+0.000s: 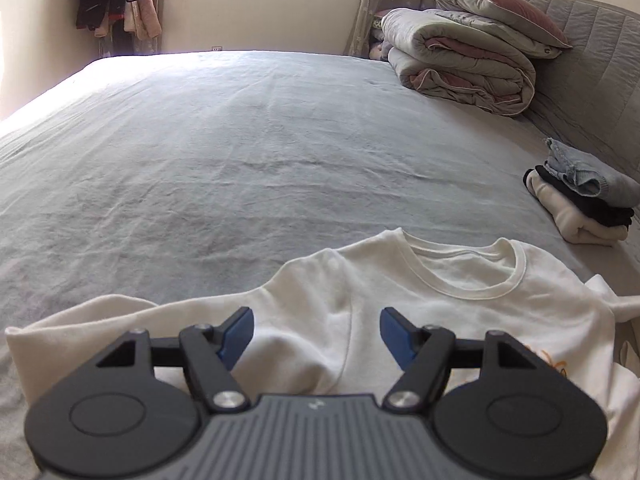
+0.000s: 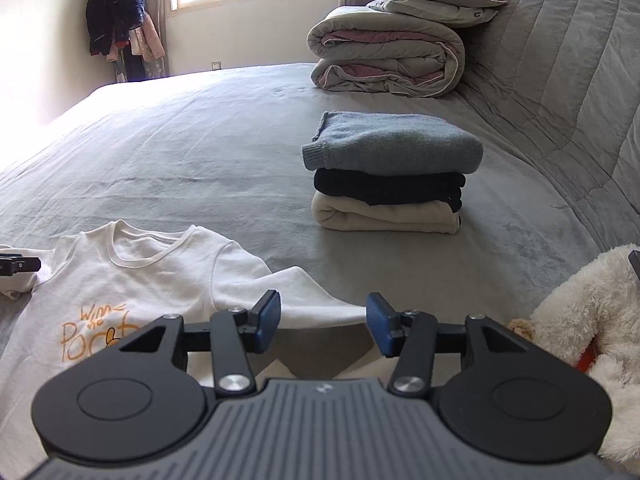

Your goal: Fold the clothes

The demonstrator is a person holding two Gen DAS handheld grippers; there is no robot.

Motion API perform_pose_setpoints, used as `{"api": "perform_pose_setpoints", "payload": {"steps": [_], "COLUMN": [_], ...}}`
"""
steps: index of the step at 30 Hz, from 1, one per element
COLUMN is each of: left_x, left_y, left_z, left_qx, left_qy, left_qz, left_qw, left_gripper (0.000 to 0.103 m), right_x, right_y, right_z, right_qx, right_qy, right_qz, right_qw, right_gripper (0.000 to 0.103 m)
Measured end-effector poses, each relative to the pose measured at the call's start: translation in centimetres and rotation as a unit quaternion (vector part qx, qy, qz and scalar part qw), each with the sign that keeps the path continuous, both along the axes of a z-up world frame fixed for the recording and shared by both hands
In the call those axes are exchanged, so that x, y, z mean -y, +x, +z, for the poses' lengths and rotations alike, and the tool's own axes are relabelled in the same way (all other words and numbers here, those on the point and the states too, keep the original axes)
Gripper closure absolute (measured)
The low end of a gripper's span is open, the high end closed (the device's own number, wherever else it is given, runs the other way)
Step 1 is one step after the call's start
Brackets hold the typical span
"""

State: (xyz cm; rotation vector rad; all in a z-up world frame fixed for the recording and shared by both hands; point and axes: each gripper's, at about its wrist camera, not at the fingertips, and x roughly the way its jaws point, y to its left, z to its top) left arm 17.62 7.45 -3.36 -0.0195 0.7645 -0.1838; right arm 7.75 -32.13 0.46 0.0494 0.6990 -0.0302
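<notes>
- Lying face up at the near edge of the bed [image 1: 280, 152], the white shirt [image 1: 460, 308] has its collar toward the far side, so its long axis runs from near edge to far edge.
- The left gripper [image 1: 317, 334] hangs over the shirt's left shoulder and sleeve, fingers spread wide and holding nothing.
- The right gripper [image 2: 322, 322] hovers above the other sleeve [image 2: 304, 300], which stretches toward the bed's right side; its fingers are also apart and empty.
- Each gripper is nearest its own sleeve, with cloth straight ahead and just below the fingertips.
- A stack [image 2: 390, 176] of three folded garments sits well apart, further along toward the headboard side.
- The shirt's hem is hidden beneath both grippers, and its orange print [image 2: 98, 332] is partly covered, so how the lower half lies I cannot tell.
- A fluffy white toy [image 2: 592, 340] at the right is cut off.
</notes>
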Motion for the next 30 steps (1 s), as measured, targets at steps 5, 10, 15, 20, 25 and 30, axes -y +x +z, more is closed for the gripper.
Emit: {"api": "perform_pose_setpoints", "payload": {"steps": [5,10,15,20,25,30], "left_x": [-0.6,-1.4,-1.9,-1.6,-1.9,-2.4], "left_y": [3.6,5.5,6.1,6.2,5.2,4.2], "left_z": [-1.0,-2.8,-4.1,-4.2,-4.0,-2.7], "left_qx": [-0.006,-0.033,-0.052,-0.043,-0.030,0.005], "left_qy": [0.031,0.030,-0.001,-0.015,-0.048,-0.044], "left_qz": [-0.004,-0.012,-0.017,-0.016,0.015,0.041], "left_qw": [0.9995,0.9989,0.9985,0.9988,0.9983,0.9982], "left_gripper": [0.032,0.033,0.039,0.073,0.097,0.097], "right_x": [-2.1,-2.8,-3.0,-3.4,-4.5,-6.1], "right_y": [3.9,9.0,11.8,13.9,13.6,12.1], "right_z": [-1.5,-4.6,-7.2,-9.6,-9.6,-8.5], "right_qx": [0.005,-0.014,-0.036,-0.057,-0.060,-0.017], "right_qy": [0.004,-0.007,-0.006,-0.005,-0.004,-0.059], "right_qz": [0.038,0.052,0.050,0.049,0.082,0.078], "right_qw": [0.999,0.999,0.998,0.997,0.995,0.995], "right_gripper": [0.051,0.051,0.051,0.052,0.097,0.098]}}
